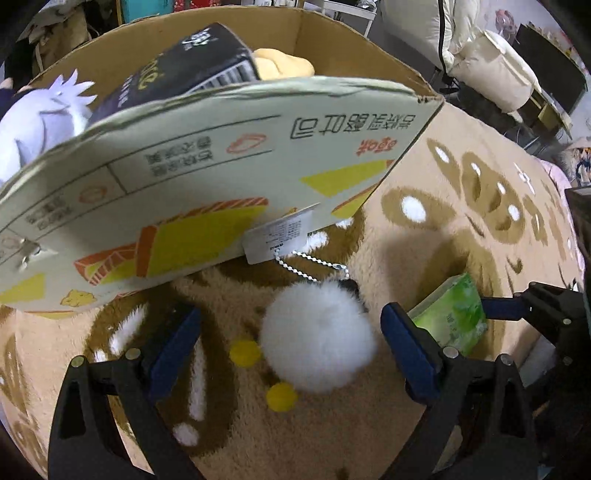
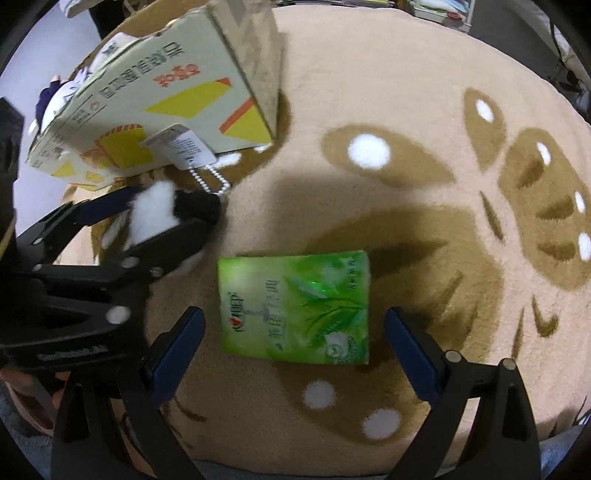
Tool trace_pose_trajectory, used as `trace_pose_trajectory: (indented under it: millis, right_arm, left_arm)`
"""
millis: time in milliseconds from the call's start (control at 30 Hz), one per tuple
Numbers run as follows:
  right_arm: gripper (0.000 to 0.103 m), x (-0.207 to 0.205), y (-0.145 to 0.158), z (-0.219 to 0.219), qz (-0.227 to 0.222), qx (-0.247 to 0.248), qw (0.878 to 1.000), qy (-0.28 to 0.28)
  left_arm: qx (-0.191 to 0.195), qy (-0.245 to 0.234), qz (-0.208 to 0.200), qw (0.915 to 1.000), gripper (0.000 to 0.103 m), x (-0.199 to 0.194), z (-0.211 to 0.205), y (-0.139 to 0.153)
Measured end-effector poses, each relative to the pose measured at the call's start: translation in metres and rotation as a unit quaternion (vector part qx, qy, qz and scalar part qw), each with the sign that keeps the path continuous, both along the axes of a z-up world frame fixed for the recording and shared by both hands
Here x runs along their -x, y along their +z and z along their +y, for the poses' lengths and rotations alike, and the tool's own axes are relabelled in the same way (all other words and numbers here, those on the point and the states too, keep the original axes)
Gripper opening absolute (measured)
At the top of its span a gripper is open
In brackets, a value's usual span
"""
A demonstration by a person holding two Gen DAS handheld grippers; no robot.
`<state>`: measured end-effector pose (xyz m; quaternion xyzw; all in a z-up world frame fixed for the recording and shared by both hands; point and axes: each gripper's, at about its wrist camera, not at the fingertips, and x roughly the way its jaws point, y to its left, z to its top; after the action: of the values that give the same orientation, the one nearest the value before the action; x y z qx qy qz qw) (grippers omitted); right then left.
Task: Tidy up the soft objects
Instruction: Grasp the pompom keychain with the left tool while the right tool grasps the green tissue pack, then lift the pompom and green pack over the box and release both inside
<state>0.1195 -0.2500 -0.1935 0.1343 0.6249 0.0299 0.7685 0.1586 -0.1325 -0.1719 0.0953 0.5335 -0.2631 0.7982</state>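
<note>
L gripper (image 1: pixel 290 345) fingers wide apart around white pompom (image 1: pixel 317 336) on rug (image 1: pixel 424 236), cardboard box (image 1: pixel 221 155) behind.

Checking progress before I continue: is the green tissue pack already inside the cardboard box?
No, the green tissue pack lies on the rug, outside the cardboard box.

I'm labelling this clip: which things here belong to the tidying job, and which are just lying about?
Job:
white pompom
green tissue pack
cardboard box
purple plush toy
yellow plush

Lying about:
rug
black carton
white jacket
</note>
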Motion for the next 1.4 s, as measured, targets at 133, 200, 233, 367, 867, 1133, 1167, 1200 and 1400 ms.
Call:
trace_pose_trajectory:
  millis: [133, 200, 233, 367, 867, 1133, 1167, 1200, 1400]
  right_arm:
    - [0.092, -0.003, -0.003, 0.015, -0.002, 0.005, 1.000, 0.014]
    - [0.090, -0.004, -0.008, 0.020, 0.004, 0.008, 1.000, 0.017]
    - [0.090, -0.006, -0.010, 0.022, 0.007, 0.009, 1.000, 0.016]
    - [0.090, -0.009, -0.015, 0.022, 0.010, 0.012, 1.000, 0.015]
    - [0.080, -0.005, -0.014, 0.000, -0.002, -0.002, 1.000, 0.010]
    - [0.080, 0.006, 0.014, -0.003, -0.062, -0.009, 0.998, 0.023]
    - [0.080, 0.008, 0.021, 0.000, -0.080, -0.007, 0.996, 0.029]
    - [0.080, 0.011, 0.031, 0.002, -0.102, -0.006, 0.994, 0.035]
    - [0.080, 0.035, 0.087, 0.016, -0.226, -0.003, 0.972, 0.066]
  left_arm:
    - [-0.005, -0.010, 0.011, 0.9999, 0.077, -0.001, -0.006, -0.006]
    - [-0.019, -0.016, 0.004, 0.9997, 0.070, 0.001, -0.010, -0.009]
    - [-0.025, -0.018, 0.001, 0.9995, 0.069, 0.001, -0.011, -0.010]
    - [-0.013, -0.021, 0.004, 0.9997, 0.042, 0.000, -0.011, -0.008]
    - [-0.025, 0.030, -0.016, 0.9991, 0.037, 0.009, 0.012, 0.004]
    - [-0.037, 0.088, -0.055, 0.9940, 0.037, 0.017, 0.044, 0.025]
    - [-0.037, 0.089, -0.063, 0.9934, 0.037, 0.020, 0.046, 0.030]
    - [-0.037, 0.091, -0.072, 0.9926, 0.037, 0.024, 0.047, 0.035]
    - [-0.019, 0.129, -0.154, 0.9795, 0.037, 0.047, 0.065, 0.087]
